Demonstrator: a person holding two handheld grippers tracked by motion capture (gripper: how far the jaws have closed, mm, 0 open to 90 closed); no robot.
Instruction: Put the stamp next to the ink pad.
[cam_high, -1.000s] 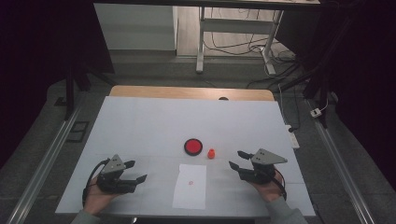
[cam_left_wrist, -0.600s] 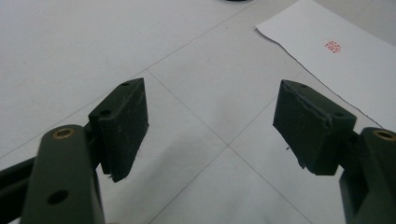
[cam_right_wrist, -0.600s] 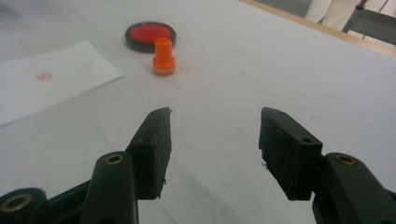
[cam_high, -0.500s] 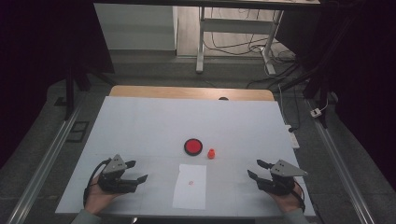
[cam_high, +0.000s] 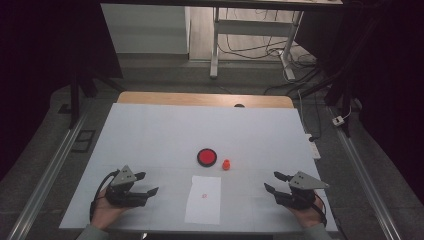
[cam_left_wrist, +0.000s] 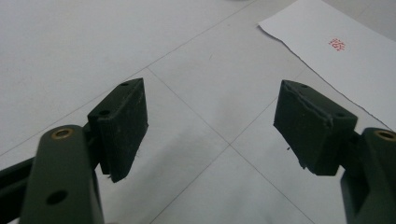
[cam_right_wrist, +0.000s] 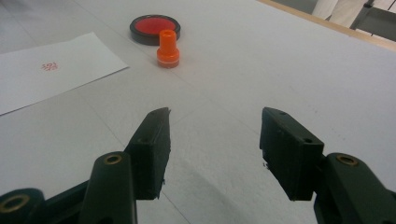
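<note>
A round red ink pad (cam_high: 206, 157) with a black rim lies mid-table, and a small orange stamp (cam_high: 226, 164) stands upright just right of it. In front of them lies a white sheet of paper (cam_high: 203, 198) with a red stamped mark (cam_high: 203, 195). My left gripper (cam_high: 147, 182) rests low at the front left, open and empty, jaws pointing toward the paper (cam_left_wrist: 336, 70). Over at the front right, my right gripper (cam_high: 271, 180) is open and empty. It is aimed toward the stamp (cam_right_wrist: 167, 48) and ink pad (cam_right_wrist: 152, 25), well short of both.
The white table top (cam_high: 165, 130) has a wooden strip along its far edge (cam_high: 200, 99). Metal rails run along both sides. A desk frame and cables stand on the floor beyond. A power strip (cam_high: 311, 143) lies off the right edge.
My right gripper has moved to the right and nearer the front edge, away from the stamp, then held still. The left gripper, stamp, pad and paper have not moved.
</note>
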